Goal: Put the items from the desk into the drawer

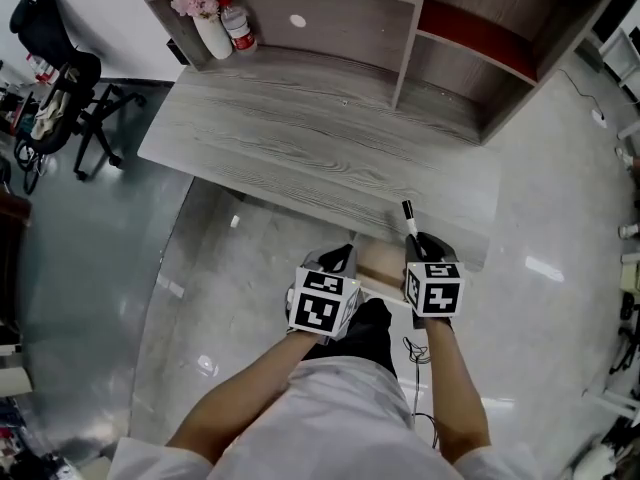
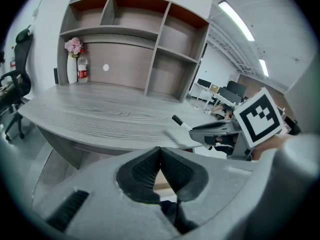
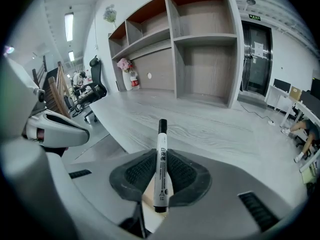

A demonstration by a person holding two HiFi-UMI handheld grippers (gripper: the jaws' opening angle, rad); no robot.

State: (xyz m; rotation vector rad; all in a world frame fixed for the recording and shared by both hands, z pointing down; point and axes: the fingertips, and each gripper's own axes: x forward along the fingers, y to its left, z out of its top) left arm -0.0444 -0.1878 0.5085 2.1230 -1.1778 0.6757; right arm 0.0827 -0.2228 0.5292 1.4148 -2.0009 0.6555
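Above grey desk (image 1: 300,138), right claw (image 3: 160,170) pinches black-capped white marker (image 3: 162,134); left claw (image 2: 160,159) closed, empty.

Marker (image 3: 161,166): Chinese print 白板笔 on the white barrel; smaller line illegible.
Door sign (image 3: 255,17): green, unreadable.
Bottle label (image 1: 238,26): red, unreadable.

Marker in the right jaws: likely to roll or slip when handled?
The marker looks stiff, slim and round, so probably light and apt to roll on a flat surface. Its barrel seems smooth; gripped between ribbed jaws with the capped end sticking out, it might pivot but likely won't slip.
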